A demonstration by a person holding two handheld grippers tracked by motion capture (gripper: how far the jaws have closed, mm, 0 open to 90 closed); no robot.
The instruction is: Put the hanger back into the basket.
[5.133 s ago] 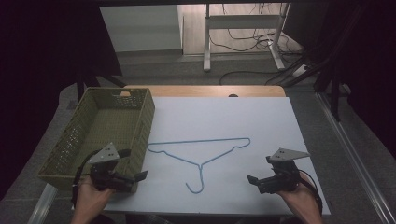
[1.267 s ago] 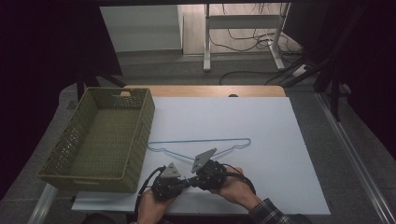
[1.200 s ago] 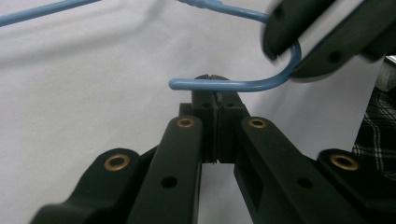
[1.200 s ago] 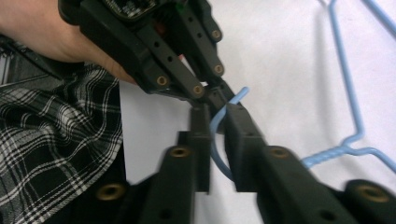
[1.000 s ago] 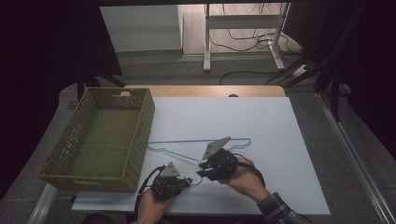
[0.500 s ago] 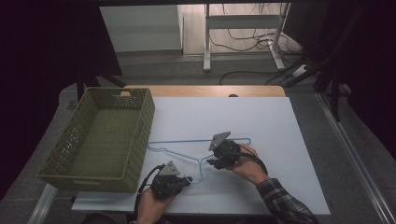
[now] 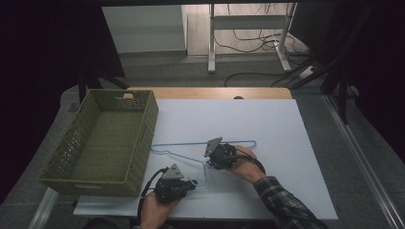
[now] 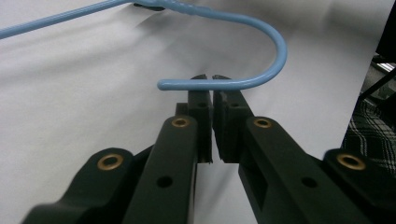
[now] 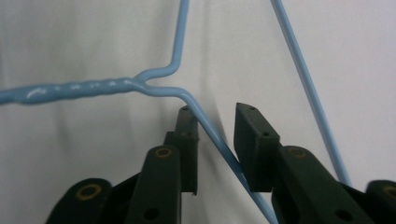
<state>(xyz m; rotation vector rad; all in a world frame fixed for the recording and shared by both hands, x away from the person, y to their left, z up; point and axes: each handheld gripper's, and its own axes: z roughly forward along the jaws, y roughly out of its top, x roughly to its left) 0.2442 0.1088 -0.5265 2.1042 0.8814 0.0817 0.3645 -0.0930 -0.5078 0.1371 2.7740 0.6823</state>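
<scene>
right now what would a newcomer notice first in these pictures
The thin blue wire hanger on the white table, with a gripper at each end of its neck. The left gripper is shut on the hanger's hook near the table's front edge. The right gripper straddles a shoulder wire beside the twisted neck; its jaws have just been closing but show a gap. An olive woven basket sits at the left.

Dim room with dark left and right edges in the high view, brightest at the far floor, while the white table [image 7: 267, 124] glows evenly; close views are sharp at centre, with soft hanger [image 9: 187, 95] shadows and blurred near corners.
</scene>
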